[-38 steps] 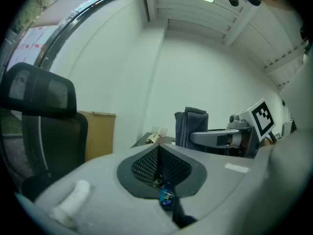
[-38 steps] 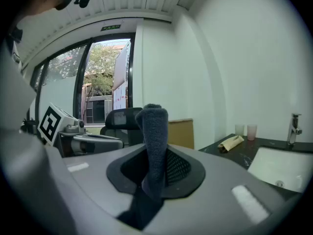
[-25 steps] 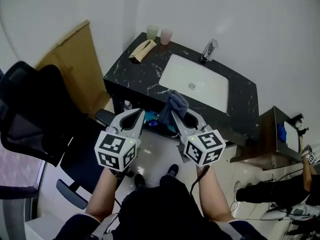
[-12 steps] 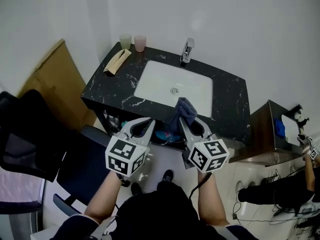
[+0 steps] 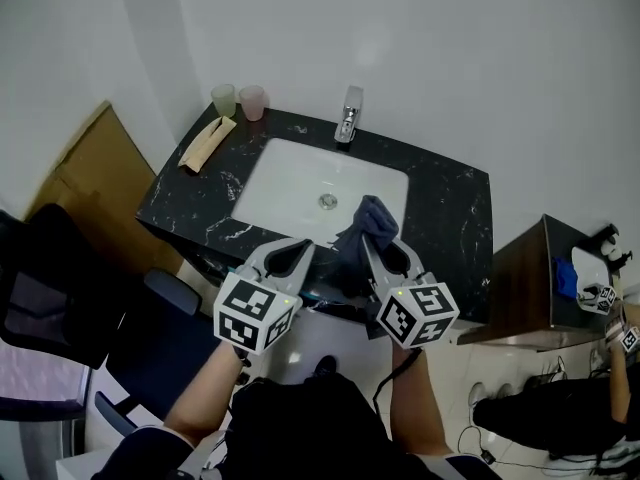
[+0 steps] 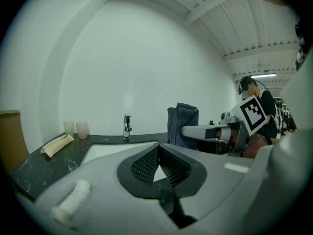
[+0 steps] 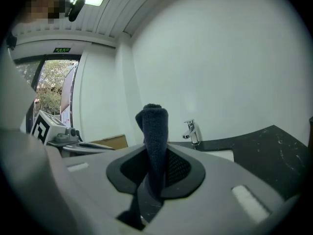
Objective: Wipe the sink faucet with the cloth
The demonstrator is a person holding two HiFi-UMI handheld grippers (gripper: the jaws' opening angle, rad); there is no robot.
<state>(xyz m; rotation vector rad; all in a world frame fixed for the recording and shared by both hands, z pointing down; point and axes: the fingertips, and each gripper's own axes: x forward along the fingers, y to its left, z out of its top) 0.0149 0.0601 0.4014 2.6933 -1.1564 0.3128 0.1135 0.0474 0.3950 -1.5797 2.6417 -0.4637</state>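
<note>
A chrome faucet (image 5: 347,116) stands at the back rim of a white sink (image 5: 300,178) set in a black marble counter (image 5: 450,213). It also shows small in the left gripper view, faucet (image 6: 127,127), and in the right gripper view, faucet (image 7: 191,131). My right gripper (image 5: 372,240) is shut on a folded dark blue cloth (image 5: 366,222), which sticks up between its jaws, cloth (image 7: 154,136). It hovers over the counter's front edge, well short of the faucet. My left gripper (image 5: 297,252) is shut and holds nothing, beside the right one.
Two cups, green (image 5: 223,99) and pink (image 5: 252,101), stand at the counter's back left, with a tan wrapped item (image 5: 205,144) in front of them. A black chair (image 5: 60,298) is at the left, a brown cabinet (image 5: 540,283) at the right with another person (image 5: 560,393) beyond it.
Both grippers and the cloth have moved forward toward the sink, from in front of the counter to over its front edge. The jaws have not changed.
</note>
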